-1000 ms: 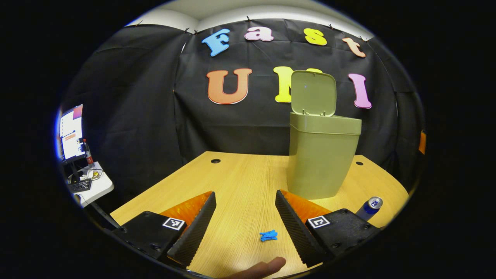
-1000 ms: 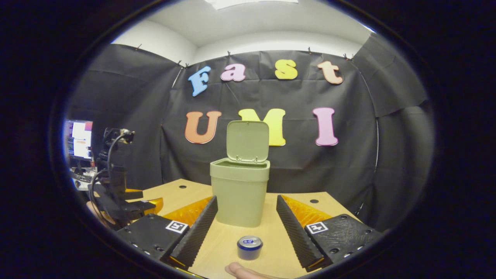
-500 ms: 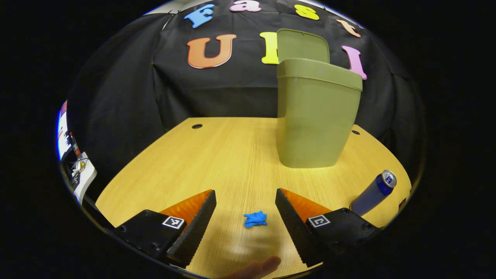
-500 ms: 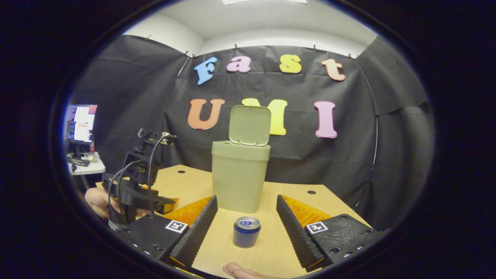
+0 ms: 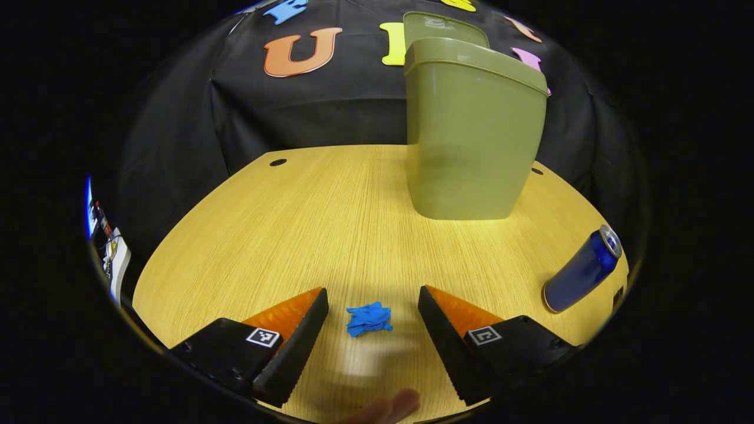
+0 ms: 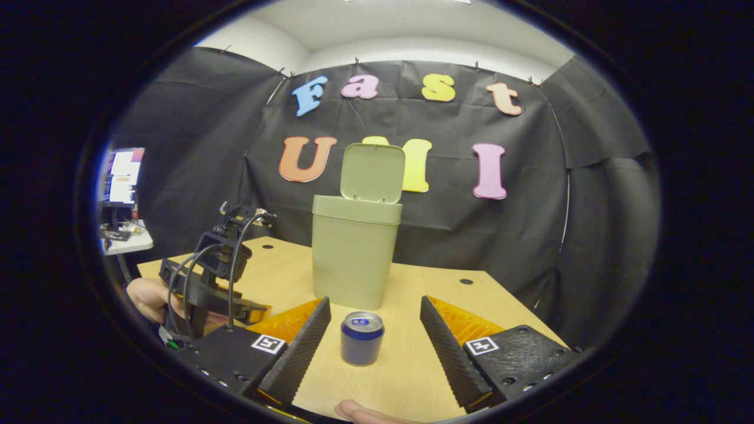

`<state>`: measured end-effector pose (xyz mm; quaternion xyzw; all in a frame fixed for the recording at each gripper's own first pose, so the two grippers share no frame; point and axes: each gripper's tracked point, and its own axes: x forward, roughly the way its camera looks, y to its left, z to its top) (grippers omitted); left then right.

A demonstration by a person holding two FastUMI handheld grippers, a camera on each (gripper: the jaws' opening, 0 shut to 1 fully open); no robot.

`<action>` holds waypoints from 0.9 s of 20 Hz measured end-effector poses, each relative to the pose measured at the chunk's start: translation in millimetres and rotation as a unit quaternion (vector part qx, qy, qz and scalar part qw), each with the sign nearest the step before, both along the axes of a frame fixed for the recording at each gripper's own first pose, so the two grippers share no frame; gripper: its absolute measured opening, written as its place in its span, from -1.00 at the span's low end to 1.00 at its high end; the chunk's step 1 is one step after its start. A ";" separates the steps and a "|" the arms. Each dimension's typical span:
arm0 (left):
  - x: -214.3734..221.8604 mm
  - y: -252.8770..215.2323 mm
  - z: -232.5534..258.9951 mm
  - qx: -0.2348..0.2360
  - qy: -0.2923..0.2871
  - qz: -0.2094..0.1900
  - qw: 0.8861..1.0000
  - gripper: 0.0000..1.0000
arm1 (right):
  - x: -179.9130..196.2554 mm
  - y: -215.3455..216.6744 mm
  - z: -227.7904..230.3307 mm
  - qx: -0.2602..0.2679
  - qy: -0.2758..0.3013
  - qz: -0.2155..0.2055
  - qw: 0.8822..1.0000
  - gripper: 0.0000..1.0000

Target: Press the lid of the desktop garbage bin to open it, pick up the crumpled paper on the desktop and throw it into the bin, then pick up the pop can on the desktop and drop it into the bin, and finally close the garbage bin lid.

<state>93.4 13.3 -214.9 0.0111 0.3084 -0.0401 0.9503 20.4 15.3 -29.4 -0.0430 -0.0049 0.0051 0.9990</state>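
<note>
A small blue crumpled paper point(image 5: 368, 318) lies on the wooden desk, between the spread fingers of my left gripper point(image 5: 372, 306), which is open and low over it. The olive garbage bin point(image 5: 471, 129) stands at the back with its lid point(image 5: 445, 25) raised. In the right gripper view the bin point(image 6: 352, 253) is ahead and its lid point(image 6: 373, 173) stands upright. A blue pop can point(image 6: 361, 338) stands upright between the tips of my open right gripper point(image 6: 376, 318). The same can point(image 5: 582, 270) appears far right in the left gripper view. The left gripper's body point(image 6: 215, 277) and a hand holding it show at left.
The wooden desk point(image 5: 330, 218) has cable holes near its back corners and a curved front edge. A side table with a monitor point(image 6: 121, 182) stands off to the left beyond the desk. Black cloth walls close the booth behind the bin.
My left gripper has dropped and tilted toward the desk, bringing the blue paper between its fingers. My right gripper has moved lower and closer to the can. Both stay open.
</note>
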 end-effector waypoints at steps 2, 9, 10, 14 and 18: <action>-2.2 -1.7 -3.1 -0.003 0.004 -0.003 1.000 0.99 | 1.3 -0.5 -1.1 0.007 0.003 -0.001 1.000 0.96; -1.7 11.6 -14.3 -0.016 0.034 0.000 0.999 0.84 | 2.9 -6.1 -0.3 0.012 0.003 -0.008 1.000 0.90; -2.9 15.0 -15.2 -0.019 0.043 -0.002 0.999 0.75 | 2.7 -7.4 -0.5 0.012 0.002 -0.009 1.000 0.90; -1.4 19.5 -6.2 -0.039 0.036 -0.019 0.998 0.39 | 3.6 -10.0 -1.6 0.023 0.005 -0.009 1.000 0.90; -0.8 41.4 7.4 -0.031 0.039 -0.012 0.999 -0.13 | 3.1 -10.7 -2.3 0.027 0.009 -0.008 1.000 0.90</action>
